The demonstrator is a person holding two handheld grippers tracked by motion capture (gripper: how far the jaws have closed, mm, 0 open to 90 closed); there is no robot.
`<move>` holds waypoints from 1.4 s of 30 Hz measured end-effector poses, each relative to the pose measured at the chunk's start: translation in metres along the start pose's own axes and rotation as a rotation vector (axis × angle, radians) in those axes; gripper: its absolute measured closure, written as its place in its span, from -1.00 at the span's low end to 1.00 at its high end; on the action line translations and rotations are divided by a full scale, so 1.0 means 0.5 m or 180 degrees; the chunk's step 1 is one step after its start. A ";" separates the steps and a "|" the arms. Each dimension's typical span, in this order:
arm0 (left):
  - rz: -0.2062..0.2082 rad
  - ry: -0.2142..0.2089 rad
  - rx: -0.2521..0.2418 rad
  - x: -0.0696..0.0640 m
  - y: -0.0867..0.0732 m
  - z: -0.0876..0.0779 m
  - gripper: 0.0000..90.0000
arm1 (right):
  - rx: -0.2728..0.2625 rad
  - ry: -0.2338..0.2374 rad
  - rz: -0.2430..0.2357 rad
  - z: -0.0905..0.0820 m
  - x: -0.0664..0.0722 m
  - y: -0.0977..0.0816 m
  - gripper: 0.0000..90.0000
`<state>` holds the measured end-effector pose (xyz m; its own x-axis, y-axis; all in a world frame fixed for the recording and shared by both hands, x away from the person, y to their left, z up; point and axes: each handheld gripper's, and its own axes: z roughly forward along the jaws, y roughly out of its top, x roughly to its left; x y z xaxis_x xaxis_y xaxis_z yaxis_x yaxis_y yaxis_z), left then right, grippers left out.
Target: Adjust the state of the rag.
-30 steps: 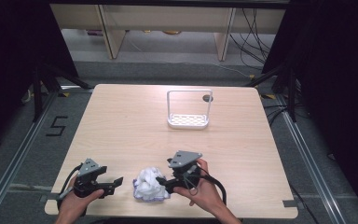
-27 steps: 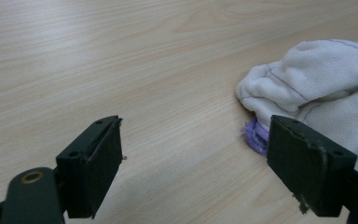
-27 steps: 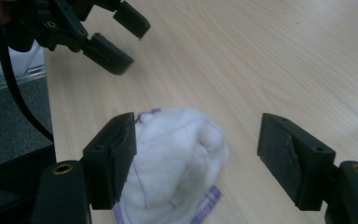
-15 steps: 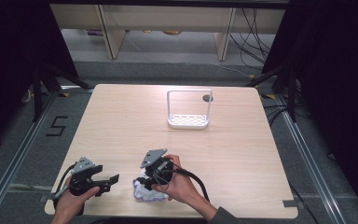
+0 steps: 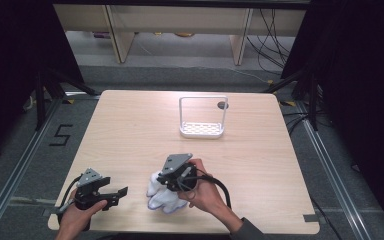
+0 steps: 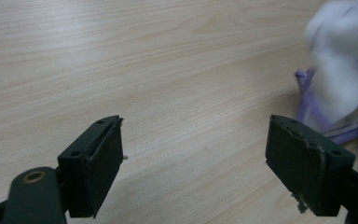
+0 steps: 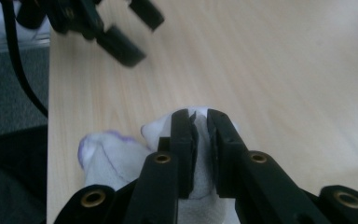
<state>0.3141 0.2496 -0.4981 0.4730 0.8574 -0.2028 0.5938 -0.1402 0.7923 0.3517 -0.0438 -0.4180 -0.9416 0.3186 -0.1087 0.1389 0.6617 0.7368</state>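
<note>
- A light wooden bench [image 5: 130, 130] carries a crumpled white cloth [image 5: 164, 196] with purple trim near its near edge, a little left of centre.
- The right gripper [image 5: 166, 186] sits over the cloth, held in the person's right hand [image 5: 206, 192], with its black cable looping to the right.
- In the right gripper view its fingers [image 7: 185, 140] are closed on a fold of the cloth [image 7: 116, 158], with a sliver of white fabric pinched between them.
- The left gripper [image 5: 119, 194] rests at the near left corner of the bench, held by the left hand [image 5: 75, 220], and points right toward the cloth, near it but not touching.
- In the left gripper view its fingers [image 6: 98, 163] stand wide apart with bare wood between them; the cloth [image 6: 340, 74] lies blurred at the far right.
- A white wire rack [image 5: 202, 120] stands upright on the far half of the bench, well apart from both grippers.
- A small dark round spot [image 5: 223, 105] lies just beside the rack's right post.
</note>
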 end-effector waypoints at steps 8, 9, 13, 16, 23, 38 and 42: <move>0.0037 -0.0010 0.0056 0.001 0.001 -0.002 -0.59 | -0.0445 0.0042 0.0171 -0.110 -0.047 -0.005 0.82; 0.0036 -0.0014 0.0050 0.001 0.001 -0.002 -0.59 | -0.0460 0.0032 0.0224 -0.115 -0.061 -0.020 0.81; 0.0017 -0.0020 0.0038 -0.003 -0.001 0.002 -0.59 | -0.0229 -0.0147 0.0564 -0.112 -0.116 -0.118 0.80; 0.0052 -0.0052 0.0078 -0.005 -0.001 0.005 -0.59 | -0.0023 -0.0244 0.0837 -0.111 -0.144 -0.189 0.78; 0.0231 -0.0125 0.0200 -0.020 -0.003 0.016 -0.59 | 0.0097 -0.0575 0.1046 -0.138 -0.172 -0.274 0.67; 0.0377 -0.0317 0.0178 -0.063 0.013 0.034 -0.59 | 0.0098 -0.0779 0.1095 -0.203 -0.156 -0.246 0.27; 0.0368 -0.0315 0.0178 -0.064 0.013 0.034 -0.59 | 0.0002 -0.0667 0.0947 -0.198 -0.112 -0.181 0.16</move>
<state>0.3138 0.2131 -0.4962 0.6007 0.7812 -0.1700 0.5657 -0.2650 0.7809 0.3617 -0.1887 -0.4126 -0.7767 0.6294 -0.0241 0.3976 0.5196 0.7562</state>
